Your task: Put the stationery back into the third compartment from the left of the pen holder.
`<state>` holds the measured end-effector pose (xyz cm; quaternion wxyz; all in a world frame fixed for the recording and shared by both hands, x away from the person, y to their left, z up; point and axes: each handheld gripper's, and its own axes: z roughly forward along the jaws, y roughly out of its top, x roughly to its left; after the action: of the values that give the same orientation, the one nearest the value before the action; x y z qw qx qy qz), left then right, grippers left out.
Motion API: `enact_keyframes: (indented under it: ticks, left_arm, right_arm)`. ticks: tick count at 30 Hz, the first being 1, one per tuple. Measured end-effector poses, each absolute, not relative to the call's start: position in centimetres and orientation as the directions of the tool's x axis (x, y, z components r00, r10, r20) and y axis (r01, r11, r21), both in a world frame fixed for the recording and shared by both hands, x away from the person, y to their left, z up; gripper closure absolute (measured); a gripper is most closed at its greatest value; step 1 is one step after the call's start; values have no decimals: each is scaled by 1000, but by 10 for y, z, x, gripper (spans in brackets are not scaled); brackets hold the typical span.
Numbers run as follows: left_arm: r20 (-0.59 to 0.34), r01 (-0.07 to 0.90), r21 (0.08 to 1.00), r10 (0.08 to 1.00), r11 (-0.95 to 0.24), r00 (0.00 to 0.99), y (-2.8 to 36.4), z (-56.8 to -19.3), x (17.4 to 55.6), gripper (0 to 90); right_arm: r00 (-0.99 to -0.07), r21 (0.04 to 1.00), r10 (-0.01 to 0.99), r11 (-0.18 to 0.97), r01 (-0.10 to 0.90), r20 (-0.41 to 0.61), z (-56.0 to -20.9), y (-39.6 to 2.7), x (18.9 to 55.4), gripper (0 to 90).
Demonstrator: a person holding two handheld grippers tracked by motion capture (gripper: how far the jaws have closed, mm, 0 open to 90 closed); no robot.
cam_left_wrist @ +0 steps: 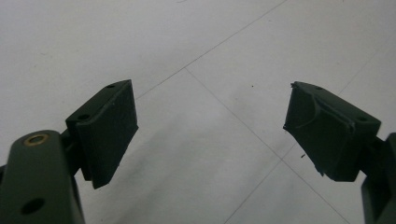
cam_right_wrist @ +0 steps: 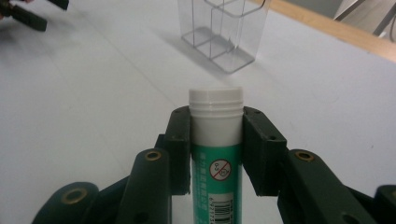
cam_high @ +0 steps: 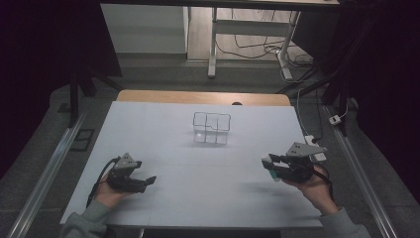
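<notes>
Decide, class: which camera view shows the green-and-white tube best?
The right gripper view: the tube stands close up between the right hand-held gripper jaws, white cap and green label clear. In the high view the tube is a small shape in that gripper.

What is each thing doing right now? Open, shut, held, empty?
Left gripper: open, nothing between its fingers.
Right gripper: shut on the tube.
Green-and-white plastic tube with white cap: capped, held lying along the gripper.
Clear plastic divided box: upright on the white table, empty.
</notes>
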<state>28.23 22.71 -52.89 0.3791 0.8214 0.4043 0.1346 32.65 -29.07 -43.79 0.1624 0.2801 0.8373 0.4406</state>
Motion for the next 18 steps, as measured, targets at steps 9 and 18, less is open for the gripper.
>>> enact_keyframes:
  ticks: [9,18]
  left_arm:
    - [-84,559,737,769,-380,634,228,-528,282,167]
    - [-83,557,739,769,-379,634,228,-528,281,167]
  right_arm:
    - [-771,868,637,391,306,-15,-439,-279,332,643]
    - [-767,899,641,337,280,-1,-438,-267,339,643]
